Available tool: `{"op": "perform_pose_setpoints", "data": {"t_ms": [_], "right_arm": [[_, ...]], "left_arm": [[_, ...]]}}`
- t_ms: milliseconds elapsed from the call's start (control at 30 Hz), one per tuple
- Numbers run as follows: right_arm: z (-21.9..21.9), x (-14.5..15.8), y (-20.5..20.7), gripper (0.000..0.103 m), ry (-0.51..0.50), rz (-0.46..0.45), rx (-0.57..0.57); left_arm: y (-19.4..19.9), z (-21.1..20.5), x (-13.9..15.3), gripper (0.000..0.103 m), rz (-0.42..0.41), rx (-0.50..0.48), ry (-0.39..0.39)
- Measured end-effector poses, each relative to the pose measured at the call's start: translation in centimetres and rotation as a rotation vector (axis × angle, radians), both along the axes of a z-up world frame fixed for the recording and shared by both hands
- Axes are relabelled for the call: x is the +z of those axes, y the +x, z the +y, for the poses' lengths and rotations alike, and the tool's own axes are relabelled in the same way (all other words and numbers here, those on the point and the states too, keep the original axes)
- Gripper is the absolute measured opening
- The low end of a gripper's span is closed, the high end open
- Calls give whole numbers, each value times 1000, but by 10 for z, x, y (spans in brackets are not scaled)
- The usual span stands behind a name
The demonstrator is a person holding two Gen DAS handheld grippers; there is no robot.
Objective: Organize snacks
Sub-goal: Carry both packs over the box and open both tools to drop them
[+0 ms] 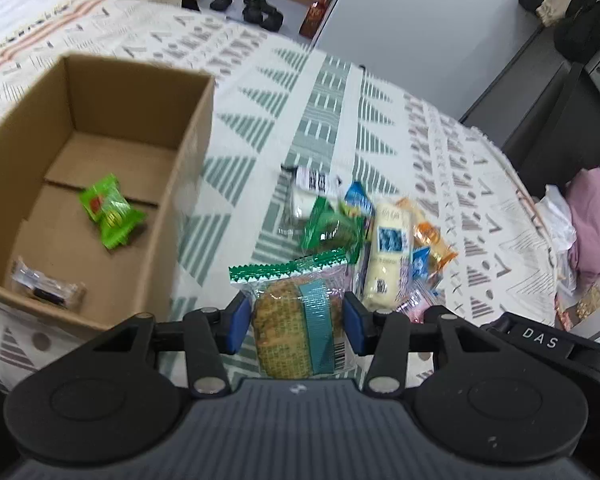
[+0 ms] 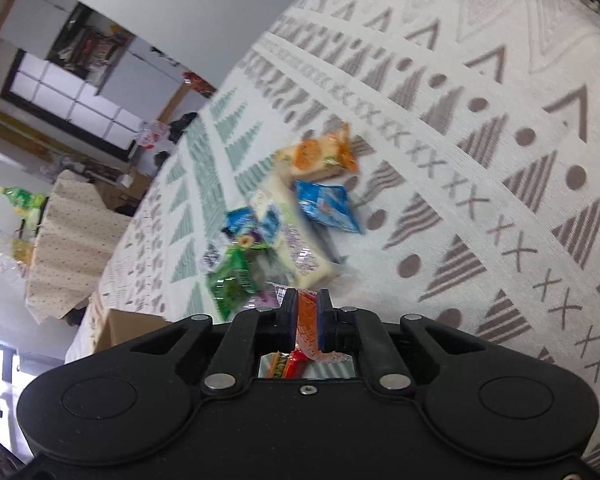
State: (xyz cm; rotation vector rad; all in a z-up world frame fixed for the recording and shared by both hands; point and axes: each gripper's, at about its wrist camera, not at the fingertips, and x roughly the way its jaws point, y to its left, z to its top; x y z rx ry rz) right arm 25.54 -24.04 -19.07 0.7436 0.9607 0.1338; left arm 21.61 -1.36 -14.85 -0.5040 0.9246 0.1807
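Two hand-held grippers work over a patterned cloth (image 1: 340, 92) spread on what looks like a bed. The left hand-held gripper (image 1: 298, 322) pinches a clear packet of a round brown cracker (image 1: 296, 320) with a green zigzag top edge, its blue pads pressing on both sides. The right hand-held gripper (image 2: 304, 320) is pressed together on a thin orange wrapper (image 2: 306, 322), whose red and yellow end shows behind the pads.

Just beyond the cracker packet lies the snack pile (image 1: 372, 232): a dark green packet, a long cream bar, small blue packets, an orange packet and a clear wrapped piece with a barcode label at the far end. They overlap and touch one another, blurred in both views.

To the left stands an open cardboard box (image 1: 188, 160), its near right corner close to the left pads. Inside lie a bright green packet (image 1: 112, 212) near the middle and a clear wrapped dark item (image 1: 44, 288) in the near left corner; the rest of the box floor is bare.

Between box and pile runs a strip of bare cloth. The cloth's right edge drops off beside a dark chair and a pink cushion (image 1: 588, 224).

Only the left view shows the box's inside; the right view catches just one box corner (image 2: 128, 326), plus a wide stretch of bare cloth to the right of the pile.
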Motion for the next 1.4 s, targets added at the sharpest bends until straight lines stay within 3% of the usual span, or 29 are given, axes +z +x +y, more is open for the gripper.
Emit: {"op": "perform_pose_setpoints", "data": {"t_ms": [267, 767, 1067, 1400], "right_arm": [[19, 25, -6, 9, 50, -122, 101], [56, 72, -16, 9, -1, -232, 202], [94, 103, -22, 9, 13, -282, 267], [143, 115, -31, 9, 0, -283, 343]], "left_arm": [[-17, 18, 32, 48, -69, 22, 38], [-48, 82, 78, 48, -144, 142, 61], [-58, 128, 79, 48, -151, 217, 67], [-55, 155, 52, 49, -103, 222, 0]]}}
